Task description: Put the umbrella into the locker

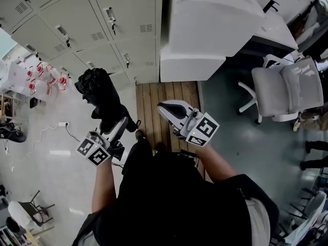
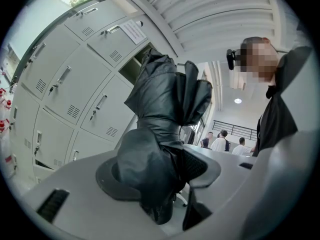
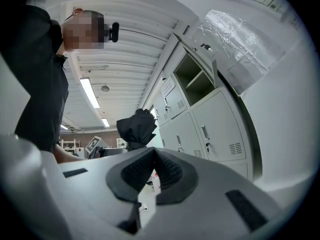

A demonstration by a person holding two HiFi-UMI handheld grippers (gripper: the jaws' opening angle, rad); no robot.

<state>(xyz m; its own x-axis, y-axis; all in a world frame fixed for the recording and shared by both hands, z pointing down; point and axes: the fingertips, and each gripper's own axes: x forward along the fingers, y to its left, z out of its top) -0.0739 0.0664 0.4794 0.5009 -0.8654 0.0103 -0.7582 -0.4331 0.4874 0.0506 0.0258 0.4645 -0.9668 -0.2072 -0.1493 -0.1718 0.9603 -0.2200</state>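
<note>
Left claw (image 2: 161,171) pinches the folded black umbrella (image 2: 167,109) low on its bundled fabric. Its jaws are spread wide around the thick roll and press on it from both sides, so the umbrella stands upright out of the grip with its bunched upper end flopping above a cinched waist. That low hold looks chosen to leave most of the length free, which should let the free end go into a compartment first.

Right claw (image 3: 152,166) is pressed together with nothing between its pads. It sits beside the left one, probably left unloaded to swing or steady a door.

The umbrella is in the air in front of the person, well apart from the bank of grey lockers (image 1: 97,19). One open compartment (image 3: 192,76) shows above closed doors in the right gripper view, and I judge it the likely target. Carrying is the step in hand, and the umbrella is not yet at the opening
</note>
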